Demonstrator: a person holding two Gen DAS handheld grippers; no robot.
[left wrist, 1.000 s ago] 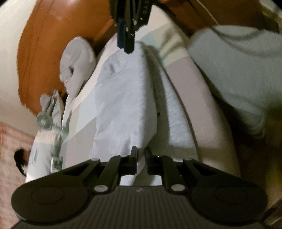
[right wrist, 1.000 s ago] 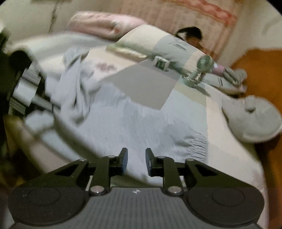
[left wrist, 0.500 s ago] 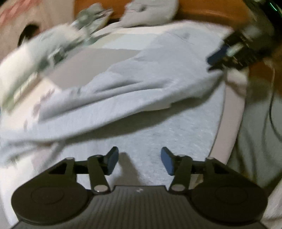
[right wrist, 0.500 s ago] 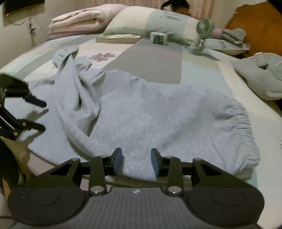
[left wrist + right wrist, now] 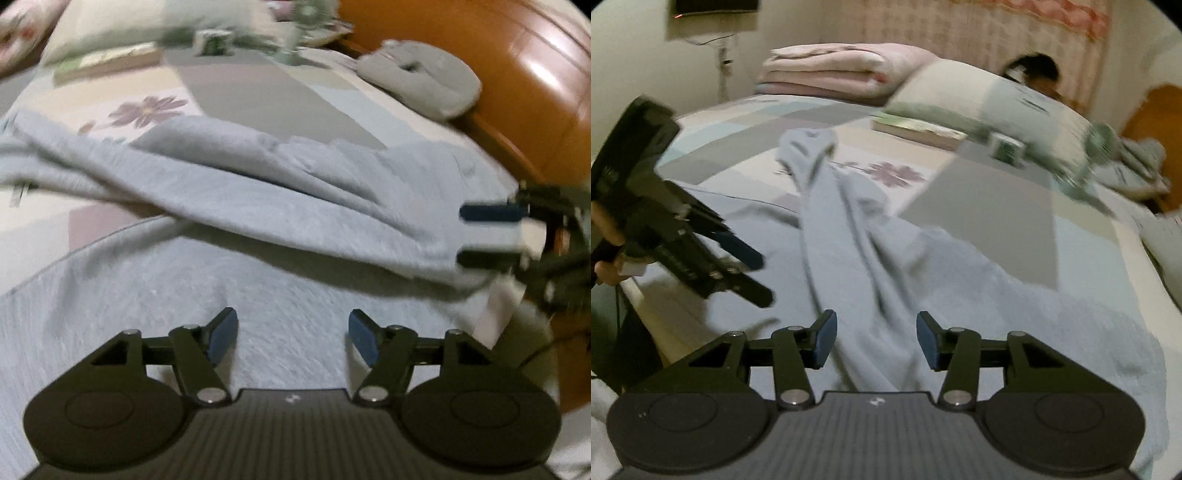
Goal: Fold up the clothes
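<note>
- Change noted: a second ago both grippers were pinched nearly closed, the pale blue garment point(image 5: 295, 206) hanging between them. Now the left gripper point(image 5: 291, 328) stands wide with nothing between its pads, and the right gripper point(image 5: 873, 332) is likewise wide and empty.
- Garment position: it lies on the bed point(image 5: 979, 206), one part doubled over the lower layer; the overlaid fold runs from 9 o'clock to 3 o'clock in the left wrist view. A twisted sleeve or leg point(image 5: 812, 173) trails toward 11 o'clock in the right wrist view.
- Judgement: one fold appears laid down and released; the bunched trailing part looks unsmoothed, so folding seems incomplete.
- Surroundings: a grey cushion point(image 5: 417, 85) at 1 o'clock, a small fan point(image 5: 1100, 144), a box point(image 5: 1006, 147), a book point(image 5: 916, 127), a pillow point(image 5: 979, 96) and folded pink blankets point(image 5: 842, 70) toward the head of the bed.
- Obstruction: none lies on the garment; each gripper sits close to the other's path. Both views are motion-blurred.
</note>
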